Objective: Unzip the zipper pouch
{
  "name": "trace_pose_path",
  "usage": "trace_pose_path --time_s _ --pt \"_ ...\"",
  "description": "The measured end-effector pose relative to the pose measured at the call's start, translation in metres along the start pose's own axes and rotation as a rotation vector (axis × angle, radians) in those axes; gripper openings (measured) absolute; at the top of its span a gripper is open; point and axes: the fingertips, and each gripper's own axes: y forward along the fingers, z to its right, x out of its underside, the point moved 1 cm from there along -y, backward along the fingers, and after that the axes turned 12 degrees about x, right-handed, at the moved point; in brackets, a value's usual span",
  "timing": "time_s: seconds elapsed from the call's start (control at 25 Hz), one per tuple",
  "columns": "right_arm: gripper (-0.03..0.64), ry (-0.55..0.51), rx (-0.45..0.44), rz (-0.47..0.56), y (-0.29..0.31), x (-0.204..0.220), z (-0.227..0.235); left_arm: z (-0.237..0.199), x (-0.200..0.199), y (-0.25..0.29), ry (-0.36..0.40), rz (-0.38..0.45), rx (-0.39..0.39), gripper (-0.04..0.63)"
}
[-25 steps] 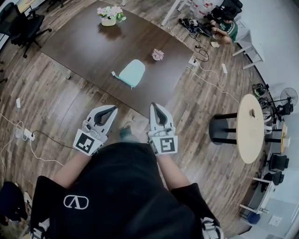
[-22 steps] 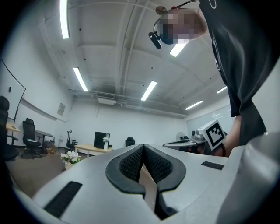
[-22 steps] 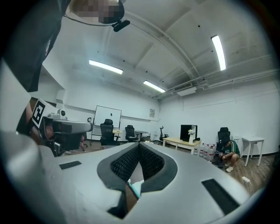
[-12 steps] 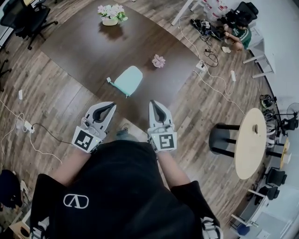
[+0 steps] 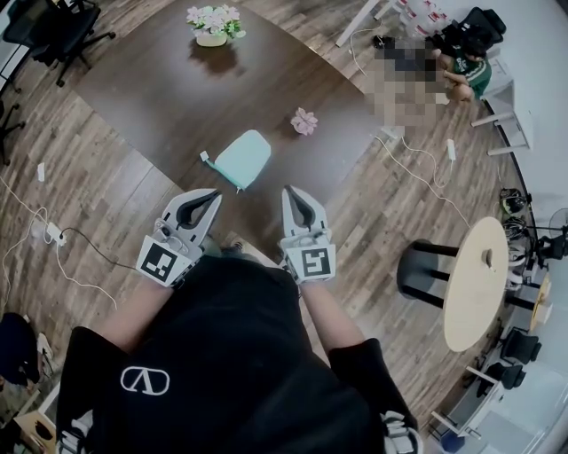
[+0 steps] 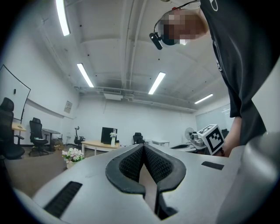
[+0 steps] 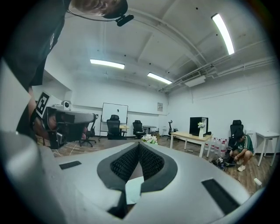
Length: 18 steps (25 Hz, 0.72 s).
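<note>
Now 2 closed tools point(image 5: 216, 193) point(image 5: 287, 190) near pouch point(image 5: 242, 159)

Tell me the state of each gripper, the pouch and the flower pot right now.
left gripper: shut, empty.
right gripper: shut, empty.
zipper pouch: flat on the table, untouched; zipped or not, cannot tell.
flower pot: upright on the table.

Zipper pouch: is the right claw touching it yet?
Apart. In the head view the right claw stops short of the zipper pouch, with a strip of dark table showing between them.
</note>
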Motion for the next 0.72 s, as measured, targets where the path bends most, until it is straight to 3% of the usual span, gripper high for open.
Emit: trace_pose_path --time_s 0.52,0.72 --pt "-0.002 -0.116 -0.041 -0.109 0.050 0.027 -0.008 -0.044 0.010 0.015 -0.055 -0.017 0.057 0.003" --pt "-0.002 -0.173 -0.087 -0.199 0.069 0.060 -0.016 -0.053 0.034 0.015 -0.086 -0.062 0.059 0.003"
